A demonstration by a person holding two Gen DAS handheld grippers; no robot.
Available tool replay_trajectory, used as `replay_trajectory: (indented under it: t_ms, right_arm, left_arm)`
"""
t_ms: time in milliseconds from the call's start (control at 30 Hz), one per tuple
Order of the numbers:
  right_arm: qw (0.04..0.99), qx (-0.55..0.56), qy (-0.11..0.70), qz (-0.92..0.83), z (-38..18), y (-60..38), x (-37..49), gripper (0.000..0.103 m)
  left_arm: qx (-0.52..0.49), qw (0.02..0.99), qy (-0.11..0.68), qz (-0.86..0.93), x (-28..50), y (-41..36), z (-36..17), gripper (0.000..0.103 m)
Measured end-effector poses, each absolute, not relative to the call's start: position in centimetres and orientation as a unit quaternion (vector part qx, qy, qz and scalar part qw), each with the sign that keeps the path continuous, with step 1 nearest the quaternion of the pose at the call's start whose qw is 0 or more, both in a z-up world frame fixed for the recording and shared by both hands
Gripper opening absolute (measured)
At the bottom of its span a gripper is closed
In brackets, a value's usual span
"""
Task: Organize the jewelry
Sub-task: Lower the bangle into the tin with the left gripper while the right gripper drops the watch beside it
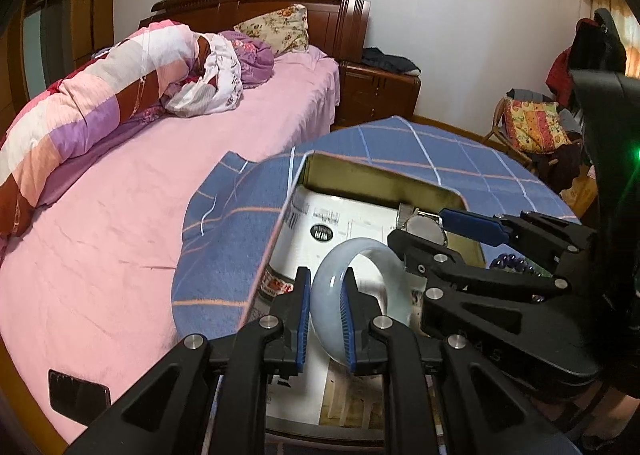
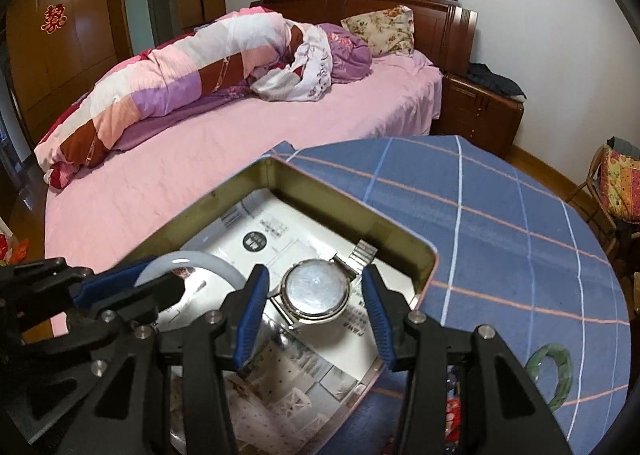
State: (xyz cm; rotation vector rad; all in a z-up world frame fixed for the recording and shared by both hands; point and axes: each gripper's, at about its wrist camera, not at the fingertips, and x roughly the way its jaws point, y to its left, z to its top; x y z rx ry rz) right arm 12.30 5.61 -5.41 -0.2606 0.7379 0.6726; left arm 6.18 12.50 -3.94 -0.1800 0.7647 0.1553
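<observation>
A metal tin box (image 1: 384,171) (image 2: 340,191) lined with printed paper sits on a blue plaid cloth. My left gripper (image 1: 325,287) is shut on a pale jade bangle (image 1: 384,251) and holds it over the box; the bangle also shows in the right wrist view (image 2: 192,257). My right gripper (image 2: 314,289) is open, its fingers on either side of a silver wristwatch (image 2: 316,291) lying in the box; the watch also shows in the left wrist view (image 1: 426,229). A dark bead bracelet (image 1: 512,263) lies past the box's right wall. A green bangle (image 2: 550,375) lies on the cloth.
The cloth (image 2: 500,223) covers a round table beside a bed with a pink sheet (image 1: 120,215) and a rolled quilt. A dark phone (image 1: 78,399) lies on the bed. A wooden nightstand (image 2: 480,111) and a chair with a cushion (image 1: 536,127) stand behind.
</observation>
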Motion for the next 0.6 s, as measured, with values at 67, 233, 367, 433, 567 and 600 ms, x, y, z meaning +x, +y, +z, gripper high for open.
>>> replay_trajectory:
  t_ms: [67,233,367,433,567,600]
  right_arm:
    - [0.867,-0.124,0.357,0.324,-5.6,5.8,12.4,0.050]
    - [0.866,-0.111,0.360,0.328,-5.6,5.4,12.5,0.061]
    - [0.874,-0.094,0.349,0.326,-4.6,3.9,12.4,0.077]
    - [0.877,-0.090,0.342,0.324,-4.0,2.9,12.3,0.078]
    - [0.886,-0.080,0.334,0.312,-2.9,-0.1,11.8,0.082]
    - [0.889,-0.079,0.332,0.305,-2.8,-1.1,11.6,0.083]
  left_arm:
    - [-0.087,0.919,0.377,0.078,6.2,12.4,-4.2,0.014]
    - [-0.088,0.920,0.371,0.085,5.9,12.4,-3.8,0.016]
    - [-0.092,0.925,0.357,0.089,5.4,12.6,-3.1,0.040]
    - [-0.096,0.930,0.344,0.085,4.9,12.6,-2.5,0.050]
    - [-0.091,0.936,0.323,0.104,4.0,12.9,-1.7,0.065]
    - [-0.092,0.936,0.321,0.106,3.9,13.0,-1.7,0.065]
